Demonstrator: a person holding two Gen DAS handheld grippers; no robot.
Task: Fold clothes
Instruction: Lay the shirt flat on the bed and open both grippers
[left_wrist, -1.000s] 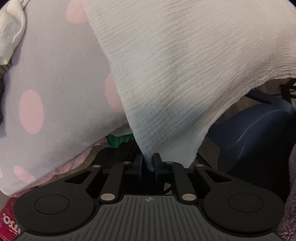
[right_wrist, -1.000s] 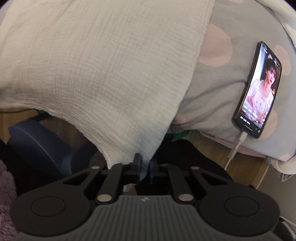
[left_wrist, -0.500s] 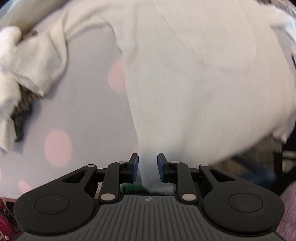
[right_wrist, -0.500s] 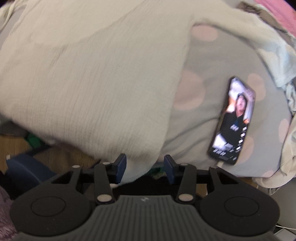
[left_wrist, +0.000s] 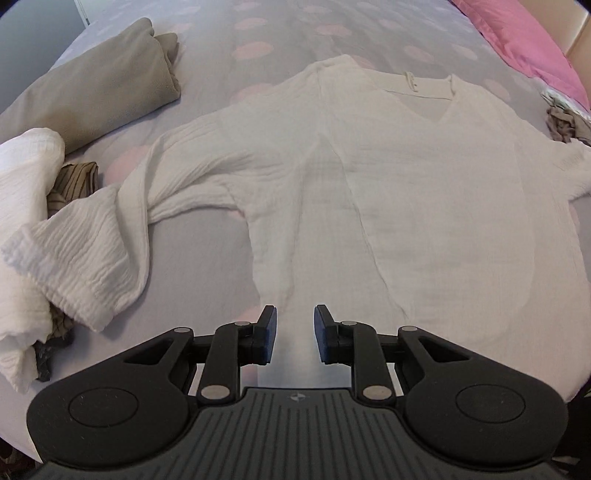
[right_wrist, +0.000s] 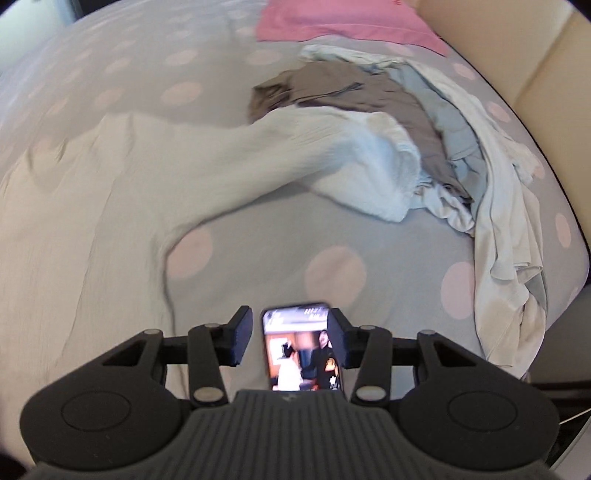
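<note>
Tongs hang over a bed mid-fold: the left gripper (left_wrist: 294, 334) has its jaws parted with nothing pinched between them, the near hem of a white crinkle top (left_wrist: 406, 192) showing in the gap below. Nothing is in the grip of the right gripper (right_wrist: 290, 339) either; its jaws stand apart above a lit phone (right_wrist: 301, 347) that lies on the bedding close to the right-hand finger, though whether it touches cannot be told.

Beyond the left gripper, the white crinkle top lies spread face up on the grey sheet with pink dots (left_wrist: 207, 266), its V-neck at the far end and its body running back to the near edge. Its left sleeve (left_wrist: 110, 225) bends across the sheet and ends in a ribbed cuff beside a heap of white cloth (left_wrist: 26, 177) and a dark striped garment (left_wrist: 74, 179) at the left. A folded tan item (left_wrist: 96, 85) sits at far left, and a pink pillow (left_wrist: 517, 33) at far right.

From the right wrist, the top's other sleeve (right_wrist: 354, 162) reaches rightward, its cuff resting against a loose pile of brown and pale clothes (right_wrist: 424, 110). A pale garment (right_wrist: 506, 258) trails from that pile over the right edge of the bed
</note>
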